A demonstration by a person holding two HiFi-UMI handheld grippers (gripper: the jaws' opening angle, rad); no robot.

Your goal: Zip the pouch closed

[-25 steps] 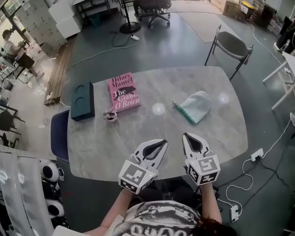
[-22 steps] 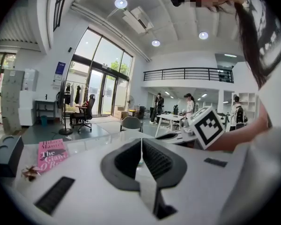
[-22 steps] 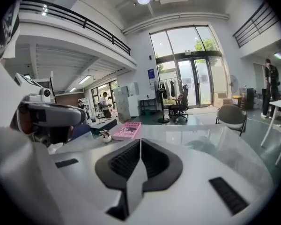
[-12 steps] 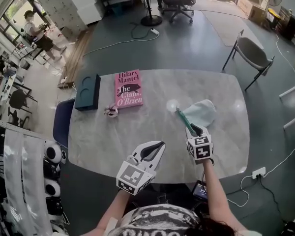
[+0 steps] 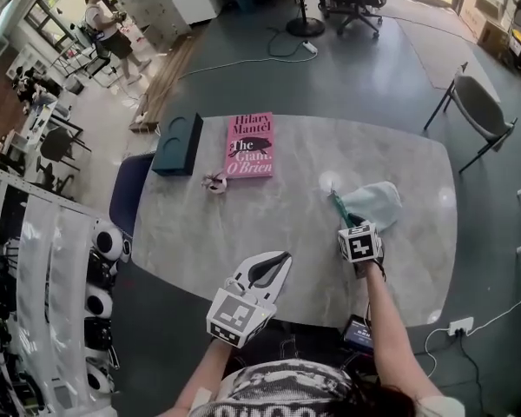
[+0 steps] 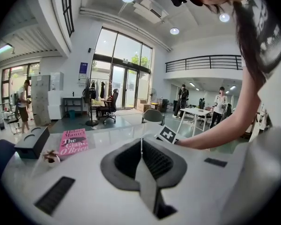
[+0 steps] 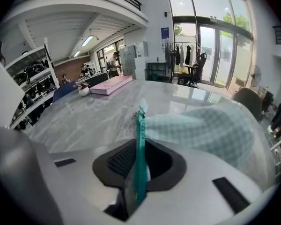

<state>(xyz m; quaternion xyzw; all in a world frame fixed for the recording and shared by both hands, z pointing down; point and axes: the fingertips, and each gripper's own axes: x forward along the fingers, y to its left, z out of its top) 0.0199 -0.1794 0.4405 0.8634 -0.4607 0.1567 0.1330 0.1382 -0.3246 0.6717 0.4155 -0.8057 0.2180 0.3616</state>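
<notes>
Left tongs closed tight on nothing, held above the near edge of the table. Right tongs just opened, jaws apart, down at the pale green pouch. Between these jaws, upright, the pouch's teal zipper edge; not clearly pinched. Pouch flat on the right half of the table, well apart from the pink book.

The box lies at the far left corner of the desk, the book just right of it, a small ornament before the book, and the pouch near the right edge.
</notes>
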